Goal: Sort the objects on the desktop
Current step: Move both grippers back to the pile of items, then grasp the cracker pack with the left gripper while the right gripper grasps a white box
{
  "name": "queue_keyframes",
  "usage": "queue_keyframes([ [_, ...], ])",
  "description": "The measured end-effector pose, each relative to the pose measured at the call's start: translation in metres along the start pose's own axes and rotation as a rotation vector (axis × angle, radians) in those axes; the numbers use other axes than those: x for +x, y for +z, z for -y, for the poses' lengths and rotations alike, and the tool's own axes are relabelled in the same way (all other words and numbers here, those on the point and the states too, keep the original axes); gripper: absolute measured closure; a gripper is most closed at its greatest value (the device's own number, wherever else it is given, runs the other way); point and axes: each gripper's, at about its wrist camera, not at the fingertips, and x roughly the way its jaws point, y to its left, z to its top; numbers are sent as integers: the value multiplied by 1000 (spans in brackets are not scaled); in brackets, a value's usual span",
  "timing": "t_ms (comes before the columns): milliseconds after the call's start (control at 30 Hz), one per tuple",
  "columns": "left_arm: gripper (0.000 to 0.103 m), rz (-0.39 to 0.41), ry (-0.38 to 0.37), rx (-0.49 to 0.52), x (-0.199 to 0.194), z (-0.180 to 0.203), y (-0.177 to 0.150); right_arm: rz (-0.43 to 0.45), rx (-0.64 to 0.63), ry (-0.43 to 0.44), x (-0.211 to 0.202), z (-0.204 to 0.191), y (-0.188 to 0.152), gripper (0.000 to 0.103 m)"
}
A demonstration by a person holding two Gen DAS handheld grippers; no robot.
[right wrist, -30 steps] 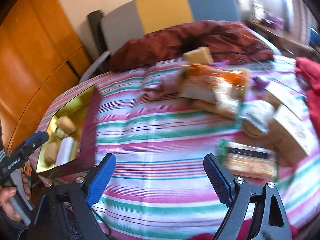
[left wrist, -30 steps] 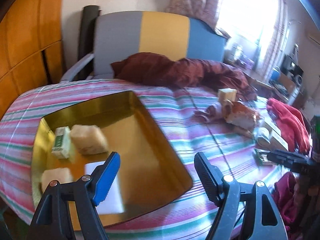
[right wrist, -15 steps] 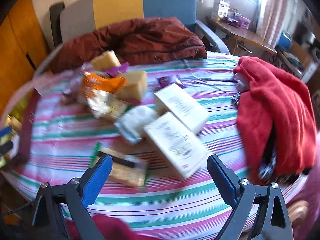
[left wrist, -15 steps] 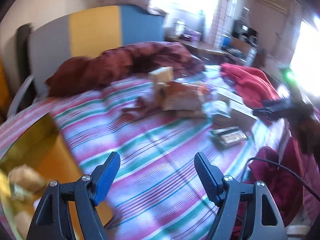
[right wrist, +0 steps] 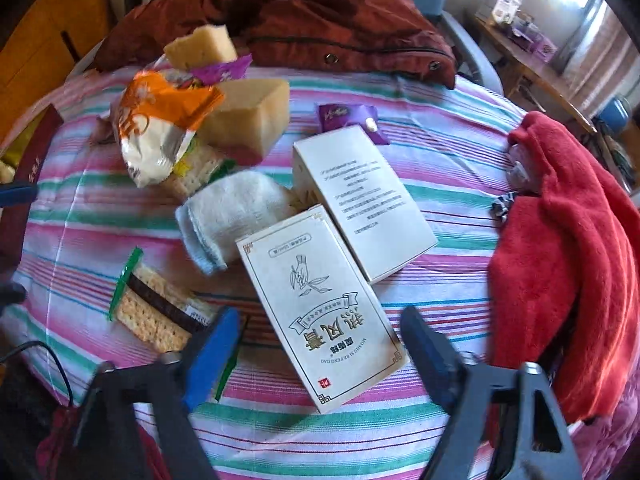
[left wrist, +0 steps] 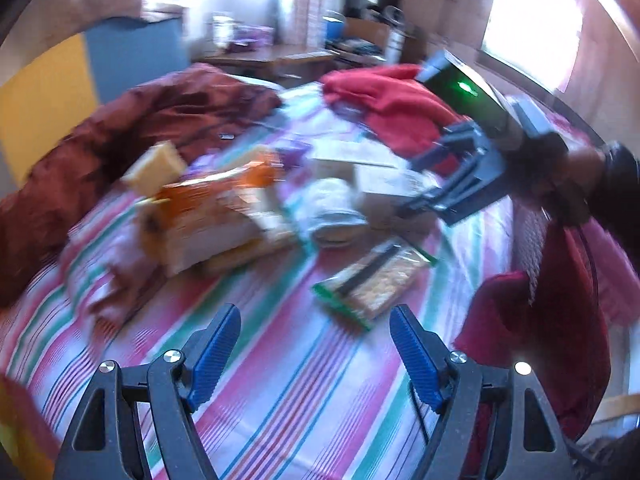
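My right gripper [right wrist: 320,354] hangs over the near end of a white printed box [right wrist: 320,308], which lies between its jaws. The jaws are closing, and I see no pad pressing on the box. A second white box [right wrist: 360,208] lies beside it, next to a folded white cloth [right wrist: 232,216]. A cracker packet [right wrist: 156,312] lies to the left, with an orange snack bag [right wrist: 160,128] and two sponges [right wrist: 248,120] further back. My left gripper [left wrist: 316,356] is open and empty above the striped cloth, short of the cracker packet [left wrist: 374,280]. The left wrist view is blurred and shows the right gripper [left wrist: 452,176] at the right.
A red towel [right wrist: 568,260] covers the table's right edge. A maroon jacket [right wrist: 280,20] lies across the back by a chair. A purple sachet [right wrist: 352,118] sits behind the boxes. The tray's dark wall [right wrist: 36,140] shows at the far left.
The left gripper has swung right, away from the gold tray and toward the pile. The right gripper has moved right over the white box, and its jaws have narrowed.
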Motion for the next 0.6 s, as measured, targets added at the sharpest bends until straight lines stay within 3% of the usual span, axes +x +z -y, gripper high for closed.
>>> queue_keyframes([
  [33,24,-10,-11,26,7,4,3,-15,-20,-17,2,-2,-1,40],
  [100,24,-35,-34,82,23,14,10,-22,-38,0,2,-4,-3,42],
  [433,24,-158,-136,302,82,47,29,-28,10,67,3,4,-7,43],
  [600,26,-214,-130,304,107,49,29,-31,44,99,2,9,-9,43],
])
